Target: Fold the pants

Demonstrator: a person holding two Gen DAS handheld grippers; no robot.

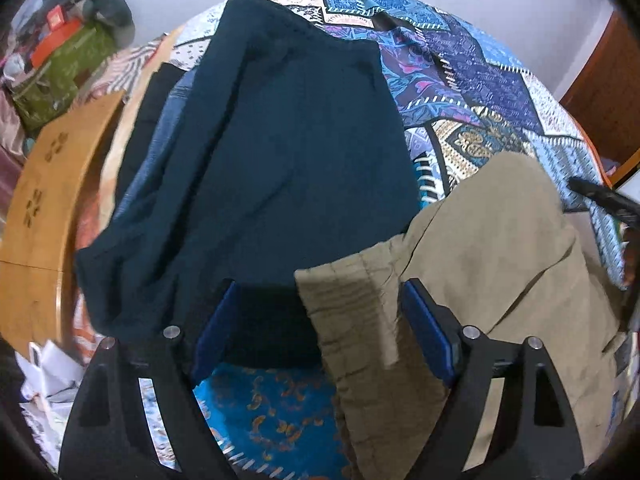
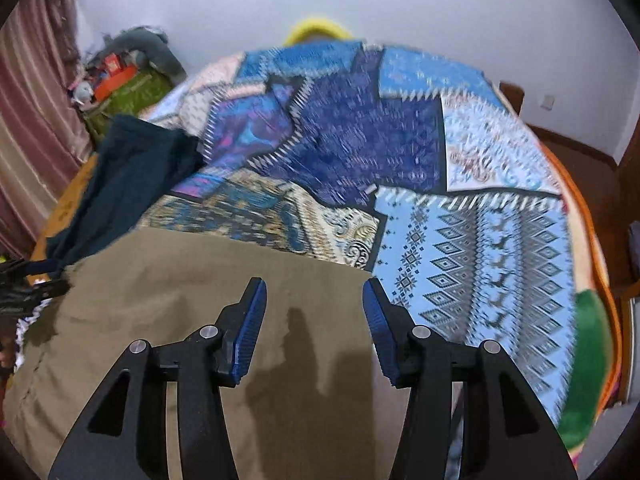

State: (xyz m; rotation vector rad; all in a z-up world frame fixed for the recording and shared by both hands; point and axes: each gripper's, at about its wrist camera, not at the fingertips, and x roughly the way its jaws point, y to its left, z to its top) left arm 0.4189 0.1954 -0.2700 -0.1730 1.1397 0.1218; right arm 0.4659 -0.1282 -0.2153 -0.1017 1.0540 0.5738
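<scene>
Khaki pants (image 1: pixel 500 248) lie on a patterned bedspread (image 1: pixel 472 80). In the left wrist view their ribbed waistband (image 1: pixel 348 320) sits between the fingers of my open left gripper (image 1: pixel 320 320). In the right wrist view the khaki pants (image 2: pixel 192 288) spread flat under my right gripper (image 2: pixel 316 320), which is open and empty just above the cloth near its far edge. The left gripper's tip (image 2: pixel 24 284) shows at the left edge of that view.
Dark teal pants (image 1: pixel 280 152) lie over other folded clothes at the bed's left, also in the right wrist view (image 2: pixel 124 176). A wooden board (image 1: pixel 52 200) stands left of the bed. A green box (image 1: pixel 60 68) with clutter is beyond. Wooden floor (image 2: pixel 580 148) is on the right.
</scene>
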